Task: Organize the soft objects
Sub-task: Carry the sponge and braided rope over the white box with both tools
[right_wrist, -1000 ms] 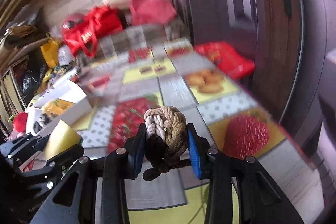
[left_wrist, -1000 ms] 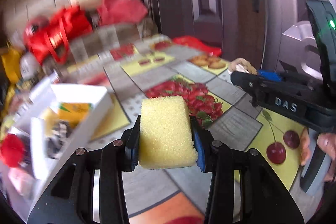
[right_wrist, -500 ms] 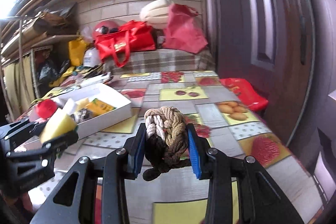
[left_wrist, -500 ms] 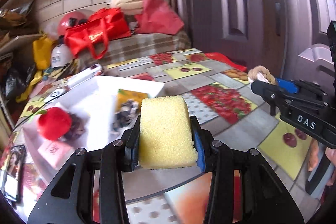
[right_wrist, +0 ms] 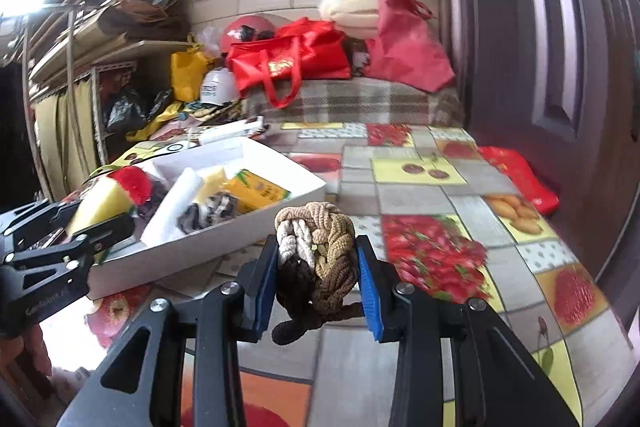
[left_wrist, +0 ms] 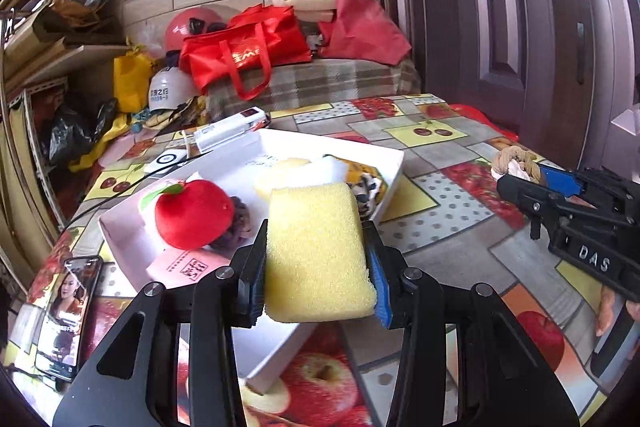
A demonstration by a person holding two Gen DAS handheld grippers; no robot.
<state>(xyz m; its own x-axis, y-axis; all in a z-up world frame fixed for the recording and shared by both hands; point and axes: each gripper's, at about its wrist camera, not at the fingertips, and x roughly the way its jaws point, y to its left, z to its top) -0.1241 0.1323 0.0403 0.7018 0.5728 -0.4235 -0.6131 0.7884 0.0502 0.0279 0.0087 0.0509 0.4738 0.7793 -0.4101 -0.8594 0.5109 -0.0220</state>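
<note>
Two soft items in hand, white box (left_wrist: 394,163) at 11 o'clock.
Left gripper (left_wrist: 318,259) clamps the yellow sponge (left_wrist: 318,251) by its flat sides; right gripper (right_wrist: 316,267) clamps the braided rope knot (right_wrist: 316,247). Both look light, squashy, grippy; mid-body holds suit.

Each black hand-held gripper (left_wrist: 318,263) has blue pads, silver screws, white lettering.
</note>
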